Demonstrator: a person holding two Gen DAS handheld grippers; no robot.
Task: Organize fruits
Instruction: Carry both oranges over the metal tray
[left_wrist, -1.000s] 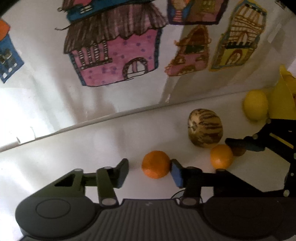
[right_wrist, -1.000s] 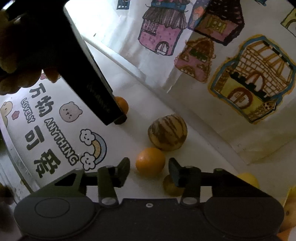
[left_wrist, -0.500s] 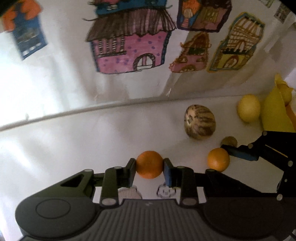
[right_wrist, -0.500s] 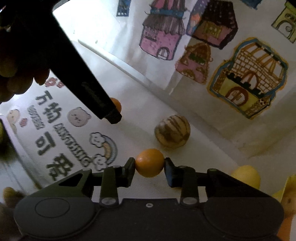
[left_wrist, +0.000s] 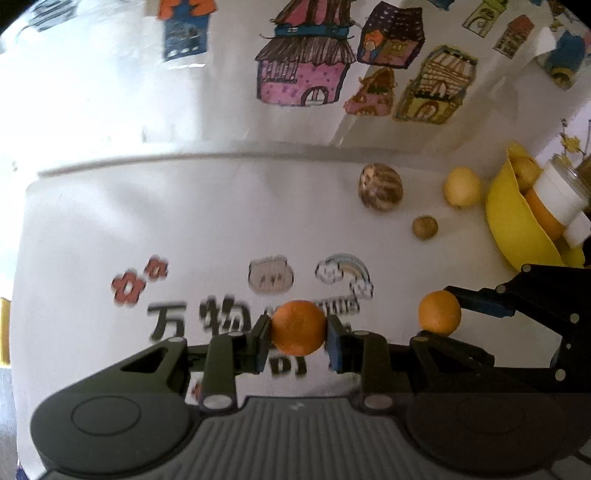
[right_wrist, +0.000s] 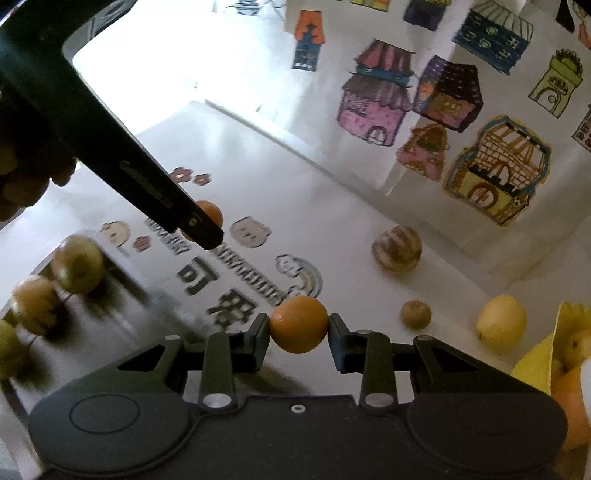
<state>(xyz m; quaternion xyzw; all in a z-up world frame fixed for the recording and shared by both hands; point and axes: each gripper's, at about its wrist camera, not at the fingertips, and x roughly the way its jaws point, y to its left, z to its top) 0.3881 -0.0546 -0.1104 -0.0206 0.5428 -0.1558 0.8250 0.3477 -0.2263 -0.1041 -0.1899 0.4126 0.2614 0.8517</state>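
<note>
orange oranges (left_wrist: 298, 327), striped brown melon (left_wrist: 380, 187), yellow bowl (left_wrist: 511, 225)

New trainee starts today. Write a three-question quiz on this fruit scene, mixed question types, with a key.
1. True or false: the left gripper is shut on an orange.
2. What does the right gripper hold? A) lemon B) orange C) striped fruit
3. Fill in: the lemon lies beside a ______ bowl.

Key
1. True.
2. B: it grips a second orange; the striped fruit sits on the table.
3. Yellow.
</note>
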